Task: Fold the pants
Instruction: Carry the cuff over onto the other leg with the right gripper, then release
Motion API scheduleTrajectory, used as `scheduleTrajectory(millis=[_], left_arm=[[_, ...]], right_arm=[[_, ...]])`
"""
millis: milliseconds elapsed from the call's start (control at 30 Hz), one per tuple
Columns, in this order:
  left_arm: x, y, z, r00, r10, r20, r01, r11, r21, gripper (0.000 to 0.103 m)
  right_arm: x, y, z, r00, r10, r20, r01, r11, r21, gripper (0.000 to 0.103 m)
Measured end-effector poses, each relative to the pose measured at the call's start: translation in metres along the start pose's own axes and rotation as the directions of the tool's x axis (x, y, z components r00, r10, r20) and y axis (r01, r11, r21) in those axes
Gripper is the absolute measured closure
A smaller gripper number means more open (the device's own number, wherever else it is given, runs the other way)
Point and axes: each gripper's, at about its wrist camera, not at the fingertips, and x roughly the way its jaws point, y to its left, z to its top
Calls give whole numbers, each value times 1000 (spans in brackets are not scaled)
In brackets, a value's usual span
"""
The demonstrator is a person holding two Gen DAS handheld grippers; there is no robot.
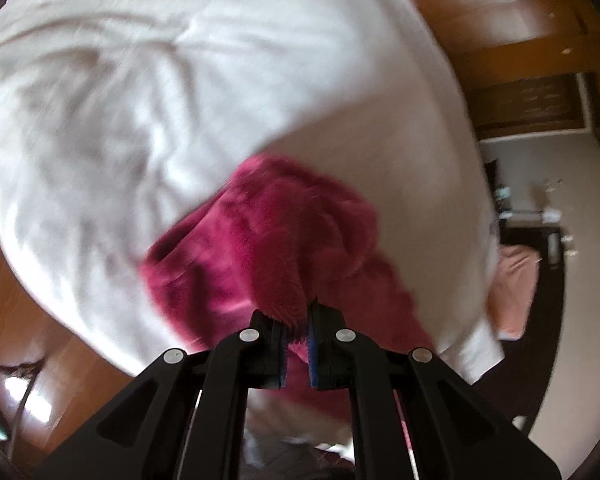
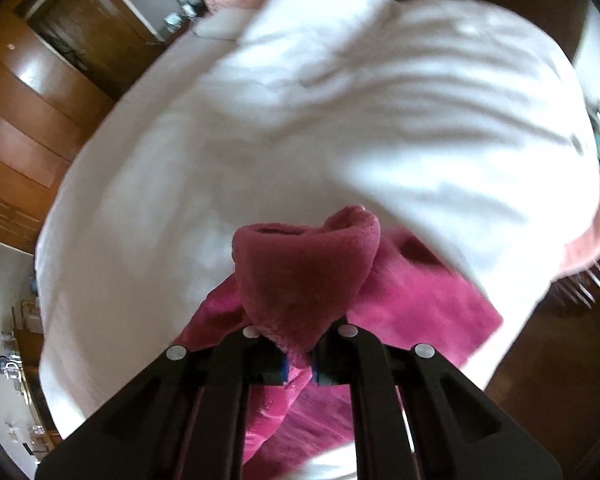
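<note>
Two grips: you clamped left gripper [image 1: 297,330] and right gripper [image 2: 298,354] tight on pants [image 1: 268,240], lower centre of frame, over bed [image 1: 140,100], likely holding both edges for fold.

my left gripper [image 1: 297,330] points steeply down, jaws clamped tight on a pinch of the pants [image 1: 268,236]. my right gripper [image 2: 299,354] tilts down even more steeply, jaws closed too, gripping a bunched fold of the same fabric.

One pants [image 1: 260,240], two grippers, perhaps two pillows.
</note>
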Motion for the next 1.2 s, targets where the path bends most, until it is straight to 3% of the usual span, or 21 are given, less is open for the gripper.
scheduleTrajectory(millis=[267,567,633,733,933,1100,1200], left_arm=[[41,37,-28,985,150,-88,-147,988,47,97],[64,52,-46,959,267,-91,-259,961,94,93],[63,50,-52,954,292,-73,-284,953,104,89],[58,46,-60,939,343,-32,-337,934,119,88],[43,45,-74,924,382,31,-383,922,54,87],[38,15,-97,900,424,101,-433,897,91,87],[43,-11,-105,898,420,131,-436,889,139,87]], right_arm=[[27,-58,-38,993,-114,-39,115,993,11,96],[48,-67,-41,995,-89,-43,89,996,-6,95],[45,-66,-43,994,-103,-43,103,995,-15,89],[33,-67,-44,990,-138,-19,137,990,-37,89],[20,-63,-42,996,-73,-47,65,986,-153,95],[-3,-63,-43,998,-13,-67,-3,972,-236,96],[-3,-68,-51,996,-44,-83,16,951,-309,97]])
